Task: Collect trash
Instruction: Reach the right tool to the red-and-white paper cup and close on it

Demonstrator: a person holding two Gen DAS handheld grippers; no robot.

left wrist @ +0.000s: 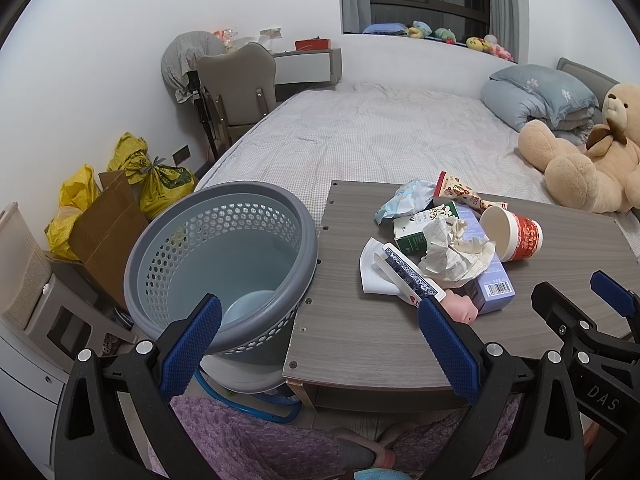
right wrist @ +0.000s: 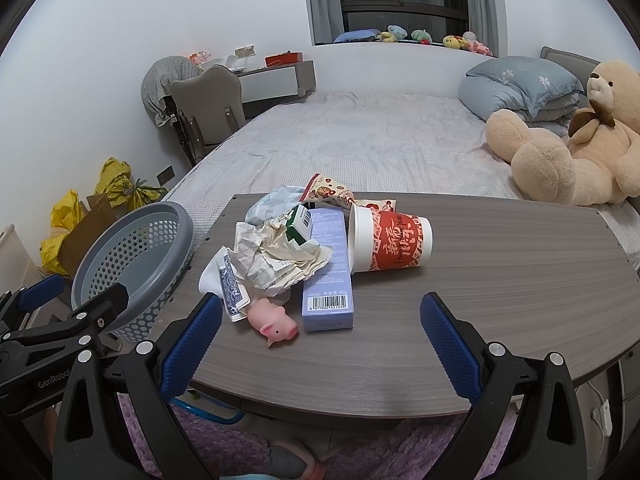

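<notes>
From the left wrist view, the left tongs (left wrist: 318,344) hang spread wide and grasp nothing, one pad over the rim of the grey perforated bin (left wrist: 224,264) and the other over the near edge of the worktop (left wrist: 360,344). That straddle looks deliberate: the bin stands pressed against the worktop's left edge, so anything lifted needs only a short carry sideways. A pale round thing lies at the bin's bottom; what it is I cannot tell. The trash sits bunched mid-worktop: a crumpled paper (left wrist: 452,252) on top, a purple box (left wrist: 494,280) under it, a red paper cup (left wrist: 514,234) tipped on its side, and a blue patterned pack (left wrist: 408,276) on a white sheet. The right tongs show at the far right edge.

Over in the right wrist view, the right tongs (right wrist: 320,344) are likewise released and hold nothing, poised above the bare near edge of the worktop (right wrist: 500,300) with the heap just ahead. A pink pig toy (right wrist: 276,326) lies nearest, just beside the purple box (right wrist: 328,280); the crumpled paper (right wrist: 280,260) rests partly over that box, and the red paper cup (right wrist: 390,244) lies with its mouth toward the box. Judging by this, nothing of the heap is yet taken, and the loose top paper seems the easiest first pick.
</notes>
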